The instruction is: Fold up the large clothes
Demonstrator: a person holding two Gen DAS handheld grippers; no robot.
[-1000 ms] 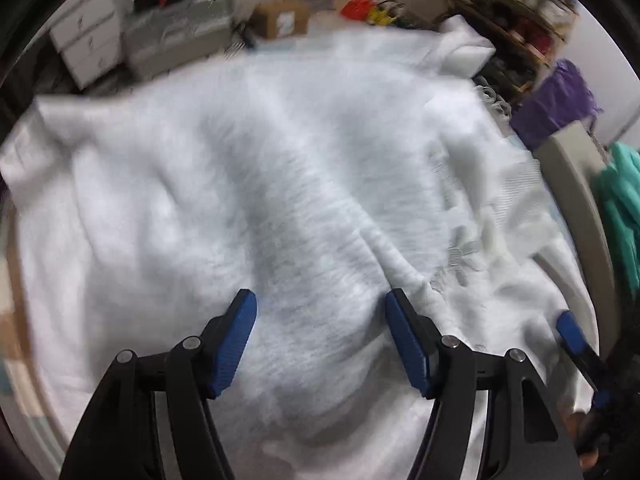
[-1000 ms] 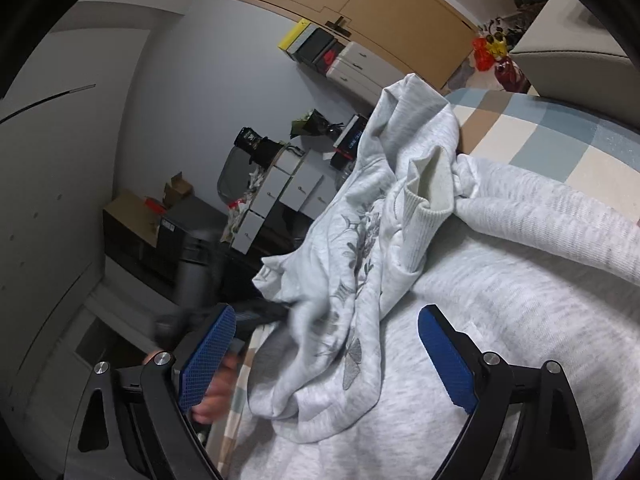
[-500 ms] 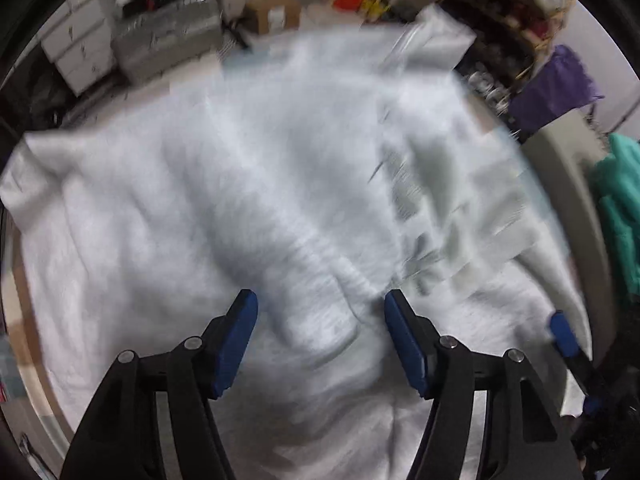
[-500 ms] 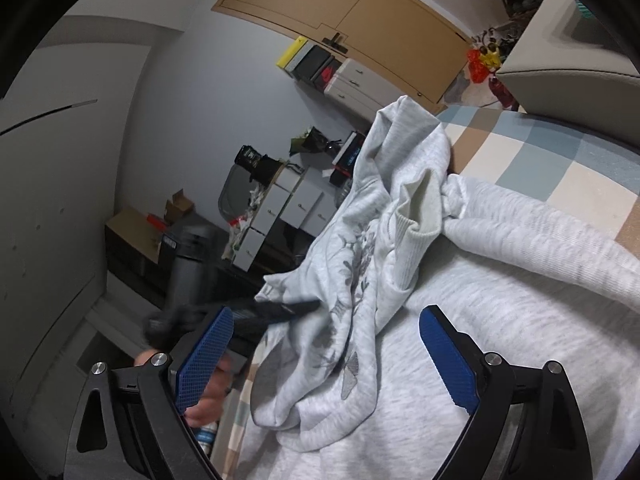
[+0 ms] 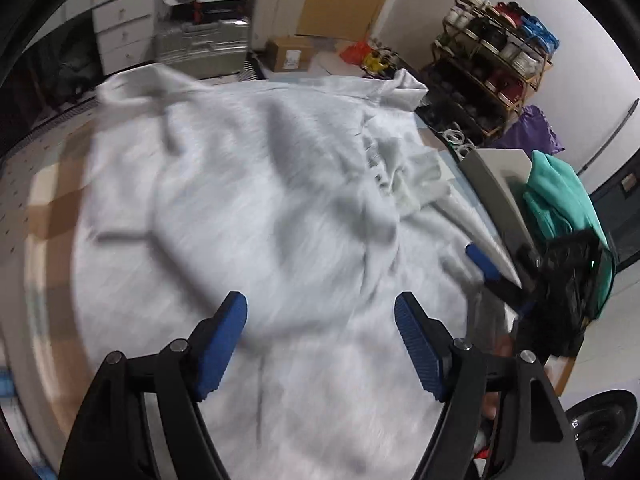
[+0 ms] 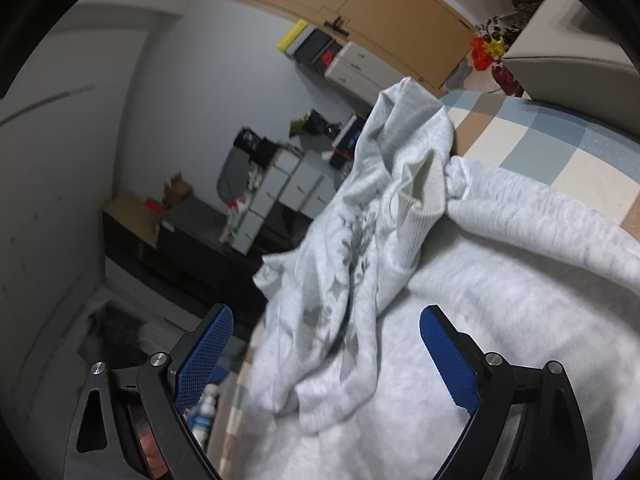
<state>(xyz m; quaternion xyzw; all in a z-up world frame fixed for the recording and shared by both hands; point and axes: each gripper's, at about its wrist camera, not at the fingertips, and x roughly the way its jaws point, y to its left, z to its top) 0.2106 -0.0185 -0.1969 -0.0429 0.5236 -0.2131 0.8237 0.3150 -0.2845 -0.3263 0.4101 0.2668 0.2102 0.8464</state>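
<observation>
Plainly we are dealing with one large pale grey sweatshirt [image 5: 256, 200], spread over a checked bed cover [image 5: 48, 200] and filling most of the left wrist view. We judge it soft, thick and limp: light enough to lift with one gripper, but it will sag and drag, and a loose pinch on fleece may slip. It is not fragile.

Our left gripper [image 5: 320, 340] hangs above the cloth, its jaws opening, and nothing lies between the blue pads. Our right gripper [image 6: 326, 356] rests at the bunched edge with its jaws wide apart; cloth lies between them, yet the pads do not press on it.

In the left view the body's long axis appears to run from 6 o'clock up toward 12, with one corner reaching 10 o'clock and a ribbed end [image 5: 408, 86] at about 1 o'clock. Blur hides which end is hem and which is neck, so we cannot tell. A crumpled part bearing a grey floral print [image 6: 344, 264] sits at 2 o'clock there; in the right view it rises toward 12, with a ribbed cuff [image 6: 420, 196] standing open just beside it.

For hold, we would take the firmer ribbed cuff or a seamed edge, pinching deep, not the flat middle.
</observation>
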